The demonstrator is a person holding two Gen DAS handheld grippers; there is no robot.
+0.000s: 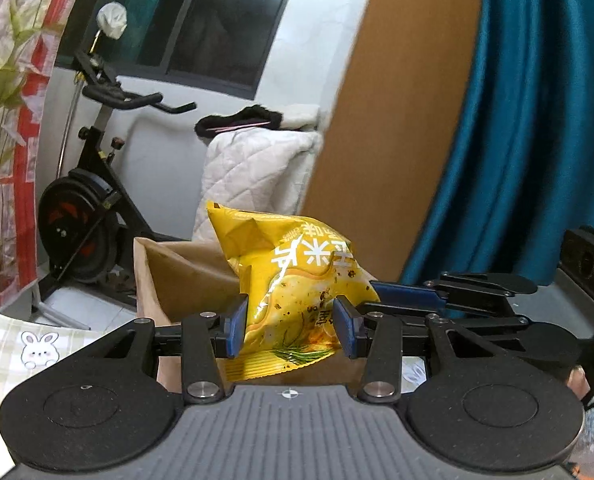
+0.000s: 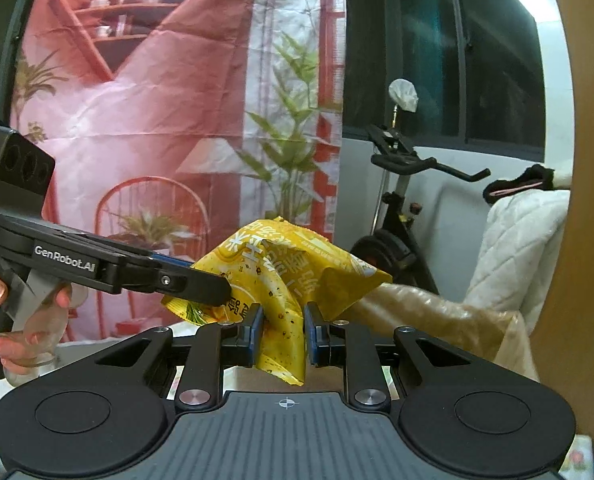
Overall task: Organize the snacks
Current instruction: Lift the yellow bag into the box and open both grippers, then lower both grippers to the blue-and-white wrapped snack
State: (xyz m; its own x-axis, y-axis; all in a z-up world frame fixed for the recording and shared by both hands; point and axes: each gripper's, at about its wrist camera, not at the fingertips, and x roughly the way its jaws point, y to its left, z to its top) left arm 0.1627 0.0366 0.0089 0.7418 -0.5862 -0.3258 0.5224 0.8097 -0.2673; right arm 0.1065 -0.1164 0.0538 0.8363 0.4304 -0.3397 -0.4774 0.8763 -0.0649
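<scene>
Both tongs grip one yellow snack bag in the air above an open brown paper bag. In the left wrist view, the left tongs are clamped on the lower part of the packet, a blue pad pressed against each side, with the printed lettering upside down above them. The right tongs reach in from the right of that view and pinch the packet's edge. In the right wrist view, the right tongs are closed tight on a crumpled fold of the packet, which bunches narrowly between the pads. The left tongs enter that view from the left, with the person's hand wrapped around the handle. The paper bag lies just behind and below the packet, its rim crinkled. Behind it stand an exercise bike and a white quilted cover, with a teal curtain to the right and a printed red backdrop with plants to the left
</scene>
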